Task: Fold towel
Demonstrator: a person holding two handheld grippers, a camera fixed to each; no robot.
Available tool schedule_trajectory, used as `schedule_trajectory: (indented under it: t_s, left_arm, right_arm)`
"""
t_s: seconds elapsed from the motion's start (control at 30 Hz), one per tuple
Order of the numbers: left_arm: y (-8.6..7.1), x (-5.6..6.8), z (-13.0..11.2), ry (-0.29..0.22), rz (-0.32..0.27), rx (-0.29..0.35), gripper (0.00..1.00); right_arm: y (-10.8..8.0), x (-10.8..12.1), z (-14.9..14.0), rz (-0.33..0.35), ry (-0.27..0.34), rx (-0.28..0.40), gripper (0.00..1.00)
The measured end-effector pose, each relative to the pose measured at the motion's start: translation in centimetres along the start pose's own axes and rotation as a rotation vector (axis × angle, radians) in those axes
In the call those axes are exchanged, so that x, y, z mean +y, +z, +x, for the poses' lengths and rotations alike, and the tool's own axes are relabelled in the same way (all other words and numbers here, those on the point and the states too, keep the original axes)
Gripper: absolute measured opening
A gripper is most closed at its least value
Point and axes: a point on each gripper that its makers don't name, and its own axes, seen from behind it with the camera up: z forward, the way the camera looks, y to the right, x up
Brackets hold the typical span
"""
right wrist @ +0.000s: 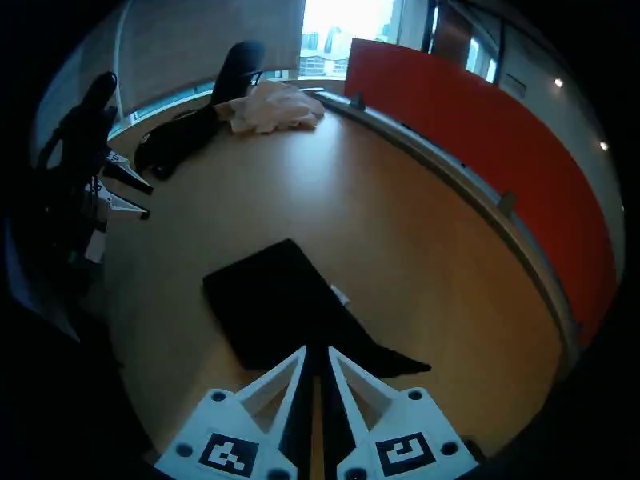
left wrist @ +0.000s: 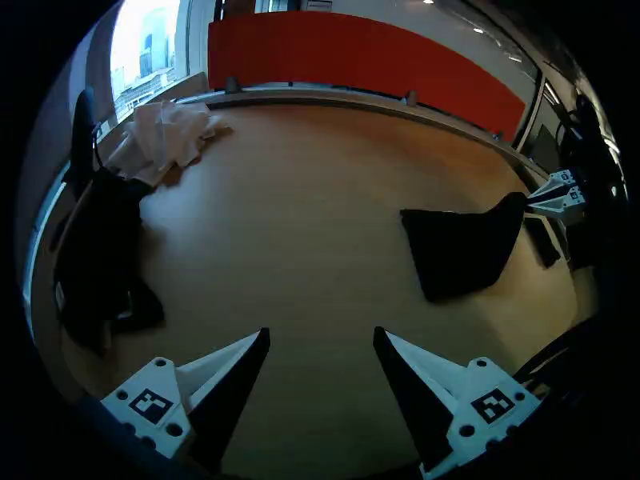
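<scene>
Holding nothing, the left gripper (left wrist: 320,332) is hanging at 6 o'clock in the left gripper view, its fingers spread wide apart over the wooden table (left wrist: 304,208). At 6 o'clock in the right gripper view, the right gripper (right wrist: 317,352) is pinching its fingers together on a corner of the black towel (right wrist: 272,308), which is lying mostly flat just ahead toward 12 o'clock. In the left gripper view the towel is sitting at 3 o'clock, one corner raised in the right gripper. Farther off, a dark bundle (left wrist: 100,256) is resting at 9 o'clock, a pale crumpled cloth (left wrist: 164,136) is lying at 11 o'clock, and a red partition (left wrist: 360,56) is running along the table's far edge at 12 o'clock.
</scene>
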Motion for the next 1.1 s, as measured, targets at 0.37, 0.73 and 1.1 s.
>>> schedule_trajectory:
  t_s: [0.37, 0.73, 1.1]
  left_arm:
    - [-1.1, -0.4, -1.1, -0.048, 0.000, 0.012, 0.96]
    - [-2.6, -1.7, -2.6, -0.077, 0.026, 0.014, 0.96]
    - [-3.0, -2.6, -3.5, -0.107, 0.041, 0.013, 0.96]
  right_arm:
    - [1.5, -1.7, 4.1, 0.057, -0.121, 0.016, 0.04]
    - [5.9, -6.5, 6.1, 0.179, -0.214, -0.012, 0.04]
    - [9.2, -8.8, 5.4, 0.232, -0.231, -0.063, 0.05]
